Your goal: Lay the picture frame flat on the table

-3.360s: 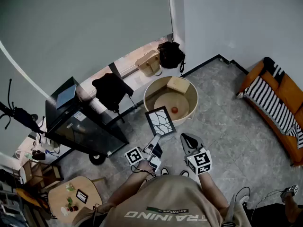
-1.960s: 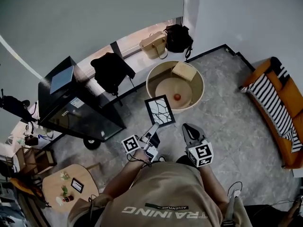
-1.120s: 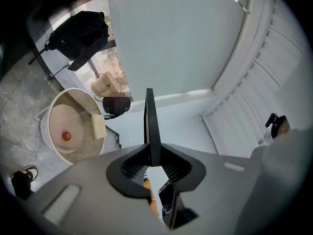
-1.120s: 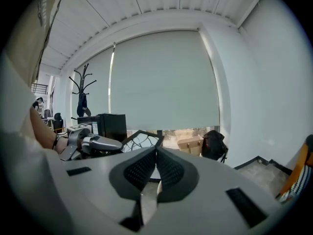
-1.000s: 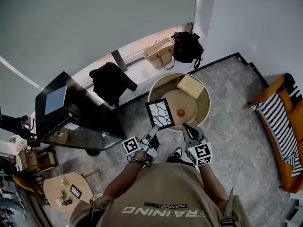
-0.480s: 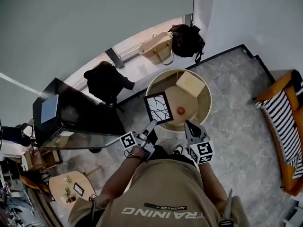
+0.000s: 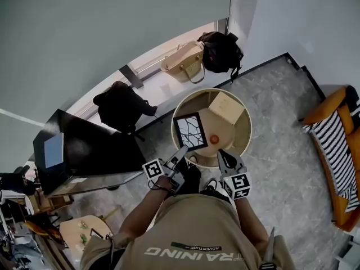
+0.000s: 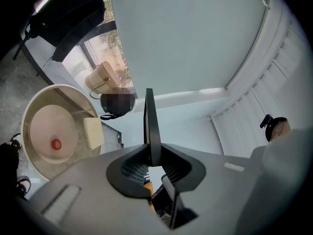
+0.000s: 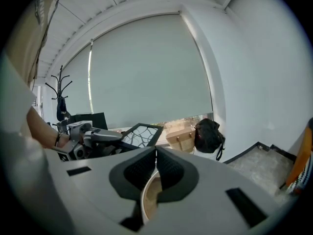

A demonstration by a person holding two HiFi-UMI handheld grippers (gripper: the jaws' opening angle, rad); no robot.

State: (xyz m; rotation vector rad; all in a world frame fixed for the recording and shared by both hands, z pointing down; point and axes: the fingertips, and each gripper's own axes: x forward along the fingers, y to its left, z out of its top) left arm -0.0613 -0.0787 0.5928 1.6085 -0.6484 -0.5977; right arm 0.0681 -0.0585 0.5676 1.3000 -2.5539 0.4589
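Carried forward since a moment ago, the picture frame (image 7: 190,132) now hangs above the near left of the round tabletop (image 7: 233,129), pinched at one edge by the left gripper (image 7: 181,151); the right gripper (image 7: 224,155) waits beside it, jaws pressed together on nothing. Held by one edge only, it may twist or slip while tipping flat, or knock the red ball (image 7: 214,139) rolling. One frame, one ball, one beige box (image 7: 226,107).
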